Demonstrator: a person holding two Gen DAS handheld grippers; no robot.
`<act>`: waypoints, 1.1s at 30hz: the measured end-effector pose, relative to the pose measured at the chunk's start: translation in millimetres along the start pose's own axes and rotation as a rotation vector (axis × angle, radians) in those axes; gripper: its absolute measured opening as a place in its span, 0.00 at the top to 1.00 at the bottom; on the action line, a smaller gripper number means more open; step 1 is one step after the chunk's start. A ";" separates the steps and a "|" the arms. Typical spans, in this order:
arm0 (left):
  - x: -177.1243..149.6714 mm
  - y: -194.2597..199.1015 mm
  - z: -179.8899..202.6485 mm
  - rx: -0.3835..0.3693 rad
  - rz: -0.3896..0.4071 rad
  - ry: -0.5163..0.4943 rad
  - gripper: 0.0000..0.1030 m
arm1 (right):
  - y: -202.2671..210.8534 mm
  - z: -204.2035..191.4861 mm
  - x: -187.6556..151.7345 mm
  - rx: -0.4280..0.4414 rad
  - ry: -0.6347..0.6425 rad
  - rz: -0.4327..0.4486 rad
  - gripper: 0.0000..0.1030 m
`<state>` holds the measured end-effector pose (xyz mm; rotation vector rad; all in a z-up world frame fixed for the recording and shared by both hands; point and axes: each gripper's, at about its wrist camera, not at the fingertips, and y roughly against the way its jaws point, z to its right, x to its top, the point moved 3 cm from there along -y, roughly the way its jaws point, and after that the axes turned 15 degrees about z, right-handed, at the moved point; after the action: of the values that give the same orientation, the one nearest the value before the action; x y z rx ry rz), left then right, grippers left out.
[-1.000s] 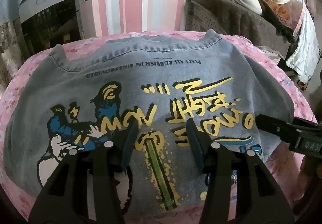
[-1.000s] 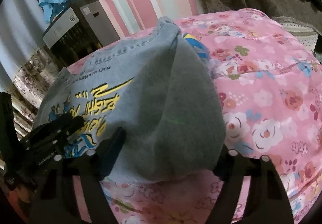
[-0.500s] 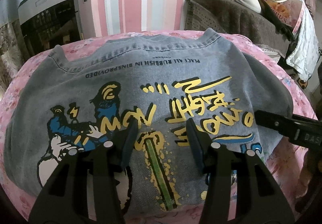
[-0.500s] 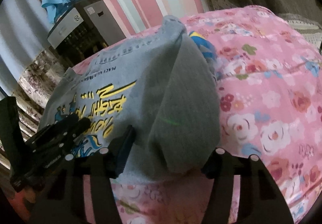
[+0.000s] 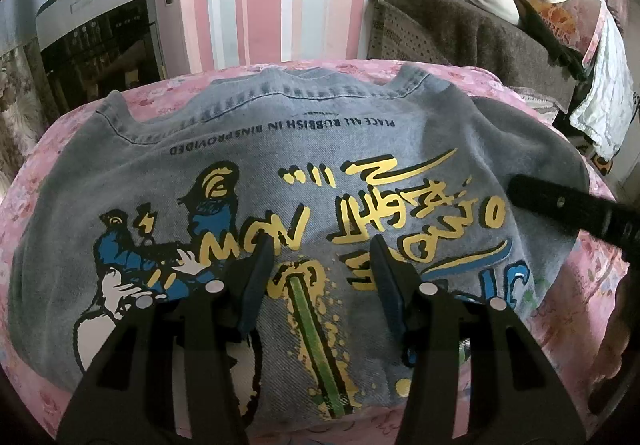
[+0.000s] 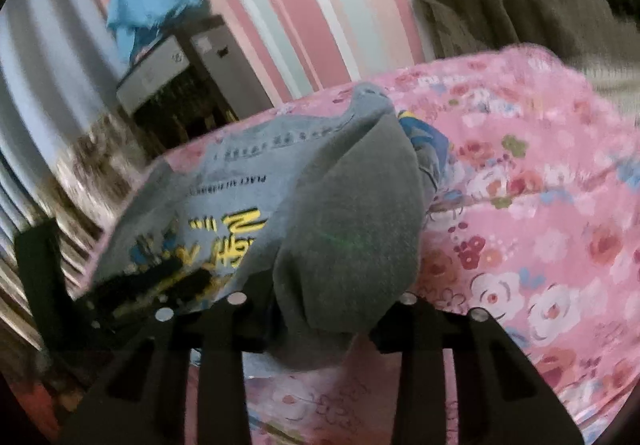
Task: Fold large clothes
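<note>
A grey denim jacket (image 5: 280, 149) with yellow, blue and black print lies flat on the pink floral cover, hem towards the wall. Its grey sleeve (image 5: 532, 149) is folded over the right side. My left gripper (image 5: 322, 273) is open and hovers over the print near the front edge. My right gripper (image 6: 324, 319) is open around the end of the grey sleeve (image 6: 352, 237), fingers on either side of it. The right gripper's black body (image 5: 568, 211) shows at the right of the left wrist view. The right wrist view is blurred.
The pink floral cover (image 6: 540, 205) extends to the right of the jacket. A grey appliance (image 5: 96, 29) with a blue cloth on top stands at the back left. A brown draped couch (image 5: 460, 33) with bags and laundry stands at the back right, before a striped wall.
My right gripper has drawn back and narrowed around the sleeve end, with its view tilting upward and blurring. My left gripper has held nearly still over the print.
</note>
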<state>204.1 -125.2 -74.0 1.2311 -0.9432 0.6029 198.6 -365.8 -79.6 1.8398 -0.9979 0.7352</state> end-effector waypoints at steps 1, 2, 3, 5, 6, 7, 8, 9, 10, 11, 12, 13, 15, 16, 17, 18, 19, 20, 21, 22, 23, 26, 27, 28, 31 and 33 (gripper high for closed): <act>0.2 -0.1 0.1 0.000 0.000 0.000 0.52 | -1.9 1.6 0.0 0.003 -0.010 -0.007 0.61; 0.0 0.0 0.2 0.000 0.000 0.000 0.52 | -4.7 5.0 -0.7 -0.003 -0.036 -0.025 0.59; 0.0 0.1 0.3 0.000 0.000 -0.001 0.52 | -6.7 9.1 -1.8 -0.012 -0.064 -0.038 0.56; 0.3 -0.1 0.1 0.001 0.000 -0.003 0.52 | -9.9 16.6 -5.3 -0.034 -0.110 -0.053 0.50; 0.4 -0.1 -0.3 0.000 0.000 -0.002 0.52 | -11.8 17.9 -7.1 -0.045 -0.111 -0.061 0.49; 0.5 -0.1 -0.1 0.000 0.000 -0.002 0.52 | -13.4 17.9 -8.5 -0.054 -0.101 -0.067 0.48; 0.6 -0.2 -0.2 0.000 0.000 -0.002 0.52 | -13.8 15.9 -8.3 -0.060 -0.083 -0.067 0.48; 0.7 -0.4 0.0 0.002 -0.001 -0.004 0.52 | -14.7 12.7 -8.4 -0.068 -0.056 -0.067 0.48; 0.4 -0.1 0.0 0.002 0.000 -0.004 0.52 | -15.0 9.3 -8.2 -0.074 -0.026 -0.066 0.48; 0.4 -0.1 0.0 0.002 0.000 -0.004 0.52 | -14.7 4.6 -8.1 -0.081 0.016 -0.057 0.50; 0.4 -0.1 0.0 0.001 -0.001 -0.004 0.52 | -14.1 1.3 -8.8 -0.088 0.056 -0.051 0.52; 0.4 0.0 0.1 0.001 0.000 -0.003 0.52 | -12.0 -7.4 -9.4 -0.102 0.136 -0.035 0.55; 0.5 -0.1 0.2 0.001 0.000 -0.003 0.52 | -9.7 -19.4 -11.4 -0.125 0.249 -0.005 0.59; 0.6 -0.1 0.0 0.000 -0.001 -0.003 0.52 | -7.9 -24.3 -13.0 -0.134 0.294 0.010 0.60; 0.5 -0.1 0.3 0.001 -0.001 -0.003 0.52 | -6.5 -27.4 -14.5 -0.141 0.323 0.022 0.61; 0.4 -0.1 0.3 0.001 -0.001 -0.004 0.52 | -5.1 -28.5 -14.9 -0.144 0.333 0.029 0.61; 0.5 -0.1 0.2 0.000 -0.001 -0.003 0.52 | -3.7 -29.4 -15.2 -0.146 0.340 0.033 0.62; 0.6 -0.1 -0.5 0.000 -0.001 -0.003 0.52 | -2.5 -29.8 -15.6 -0.149 0.346 0.037 0.62; 0.5 -0.1 0.5 0.001 -0.001 -0.004 0.51 | -1.9 -31.5 -15.4 -0.152 0.352 0.042 0.63; 0.5 -0.1 0.5 0.001 -0.001 -0.004 0.51 | -0.2 -32.1 -15.6 -0.155 0.359 0.048 0.63; 0.5 -0.1 0.7 0.000 -0.001 -0.004 0.51 | 0.9 -33.7 -15.2 -0.160 0.370 0.053 0.64; 0.6 -0.2 0.7 -0.001 -0.001 -0.007 0.50 | 2.3 -41.9 -15.5 -0.180 0.416 0.070 0.65; 0.6 -0.2 0.8 -0.001 -0.001 -0.007 0.50 | 2.8 -42.8 -15.5 -0.182 0.422 0.074 0.65; 0.7 -0.3 0.2 -0.001 -0.001 -0.007 0.50 | 4.0 -43.4 -15.5 -0.183 0.426 0.079 0.65; 0.4 0.0 1.0 -0.001 -0.002 -0.009 0.49 | 7.5 -46.2 -15.8 -0.189 0.441 0.097 0.66; 0.4 0.0 1.2 -0.002 -0.002 -0.009 0.49 | 9.5 -48.4 -16.5 -0.195 0.461 0.110 0.67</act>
<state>204.0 -126.4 -73.6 1.2332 -0.9501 0.5953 178.2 -319.3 -68.1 1.3702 -0.8352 1.0327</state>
